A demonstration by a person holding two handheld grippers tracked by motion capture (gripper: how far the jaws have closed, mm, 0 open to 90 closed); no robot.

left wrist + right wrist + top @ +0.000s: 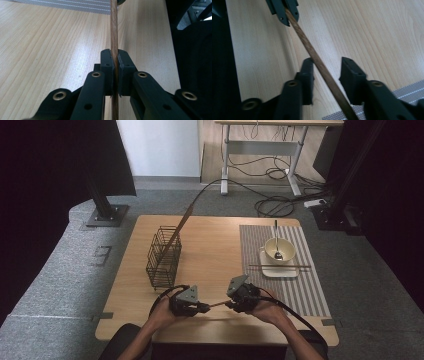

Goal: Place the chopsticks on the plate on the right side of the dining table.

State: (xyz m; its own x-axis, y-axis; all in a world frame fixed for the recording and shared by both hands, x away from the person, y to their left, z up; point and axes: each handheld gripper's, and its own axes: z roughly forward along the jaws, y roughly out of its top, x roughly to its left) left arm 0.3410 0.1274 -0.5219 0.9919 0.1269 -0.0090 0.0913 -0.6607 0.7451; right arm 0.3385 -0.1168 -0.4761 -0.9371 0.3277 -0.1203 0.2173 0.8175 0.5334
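Note:
A brown wooden chopstick [216, 305] spans the gap between my two grippers near the table's front edge. My left gripper [202, 308] is shut on it; in the left gripper view the chopstick [114, 30] is pinched between the black jaws of the left gripper [114, 56] and runs straight ahead. My right gripper [228, 305] is open. In the right gripper view the chopstick [317, 60] passes slantwise between the spread jaws of the right gripper [328, 66], close to the left-hand one. The left gripper [284, 10] grips the stick's far end.
A black wire basket [163, 256] stands left of centre with another chopstick [179, 229] leaning in it. On the striped placemat [300, 290] sits a white plate [279, 271] with a bowl [278, 250], a spoon [276, 242] and a chopstick [280, 266] across the plate.

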